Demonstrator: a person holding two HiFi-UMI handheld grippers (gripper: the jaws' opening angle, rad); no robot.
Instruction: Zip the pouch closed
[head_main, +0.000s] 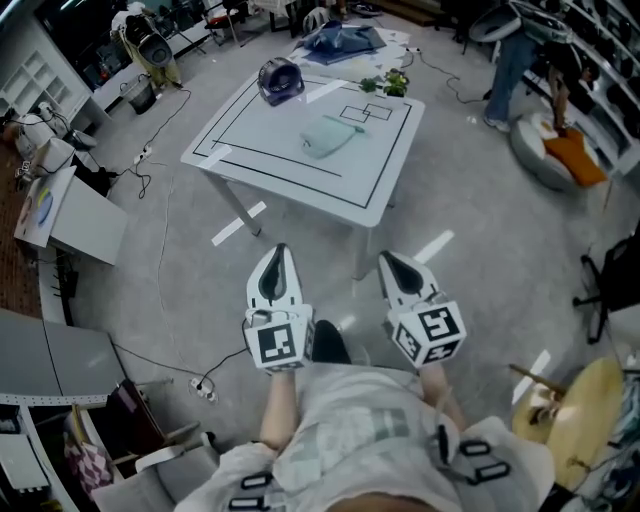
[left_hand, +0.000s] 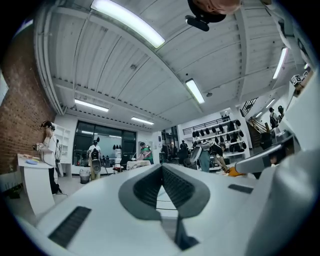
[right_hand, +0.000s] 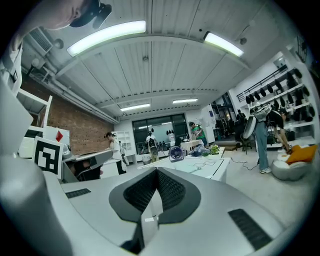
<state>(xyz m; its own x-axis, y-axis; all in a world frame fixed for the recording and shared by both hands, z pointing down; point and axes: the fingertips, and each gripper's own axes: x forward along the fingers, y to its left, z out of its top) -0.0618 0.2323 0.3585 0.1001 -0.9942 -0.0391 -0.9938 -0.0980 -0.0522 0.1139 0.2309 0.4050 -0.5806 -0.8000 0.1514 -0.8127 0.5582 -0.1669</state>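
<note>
- The left white hand-held gripper (head_main: 279, 252) is shut tight, with nothing between its jaws.
- The right white hand-held gripper (head_main: 386, 260) is shut and empty too.
- Both hang side by side over the grey floor (head_main: 500, 250), close in front of the person.
- The white square worktop with black lines (head_main: 290, 170) stands ahead, apart from both.
- The soft pale green pouch (head_main: 328, 136) lies near the worktop's middle.
- A small round purple fan (head_main: 280, 80) sits at its far edge.
</note>
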